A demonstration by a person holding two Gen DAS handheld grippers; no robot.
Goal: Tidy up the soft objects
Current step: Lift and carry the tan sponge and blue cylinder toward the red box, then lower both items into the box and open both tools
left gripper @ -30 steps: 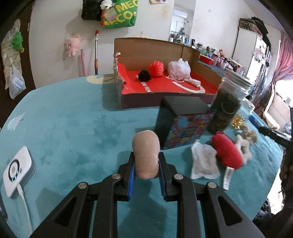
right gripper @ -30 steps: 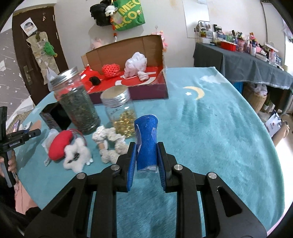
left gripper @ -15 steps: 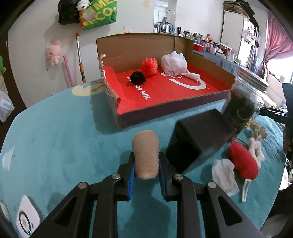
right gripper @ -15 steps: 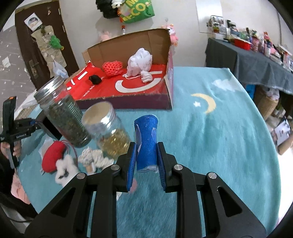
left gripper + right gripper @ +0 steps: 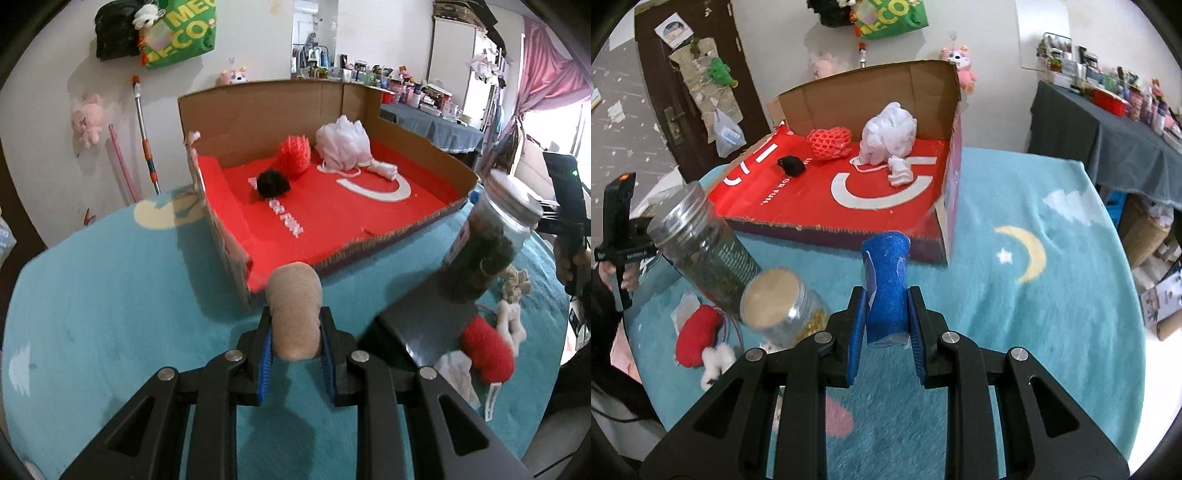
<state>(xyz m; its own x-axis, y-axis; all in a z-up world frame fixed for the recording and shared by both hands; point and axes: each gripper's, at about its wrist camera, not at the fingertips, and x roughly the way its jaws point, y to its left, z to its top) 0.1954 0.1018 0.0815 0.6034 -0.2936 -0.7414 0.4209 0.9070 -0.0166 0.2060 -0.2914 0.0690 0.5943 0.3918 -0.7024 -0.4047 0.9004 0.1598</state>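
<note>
My left gripper (image 5: 295, 334) is shut on a tan soft roll (image 5: 295, 306), held just in front of the near left corner of the red-lined cardboard box (image 5: 332, 221). In the box lie a black pom-pom (image 5: 272, 184), a red mesh puff (image 5: 293, 158) and a white bath pouf (image 5: 343, 146). My right gripper (image 5: 886, 317) is shut on a blue sponge roll (image 5: 886, 284), in front of the box's (image 5: 827, 206) near right corner. A red and white plush (image 5: 489, 349) lies on the teal cloth at the right of the left wrist view.
A tall jar of dark herbs (image 5: 701, 258) and a shorter gold-filled jar (image 5: 783, 314) stand left of the right gripper. A black box (image 5: 417, 328) and white tissue (image 5: 456, 376) sit near the plush. The round table's teal cloth (image 5: 1034, 332) stretches to the right.
Both grippers have moved toward the cardboard box with their rolls still gripped; the box now looms larger and the jars have slid to the side and nearer.
</note>
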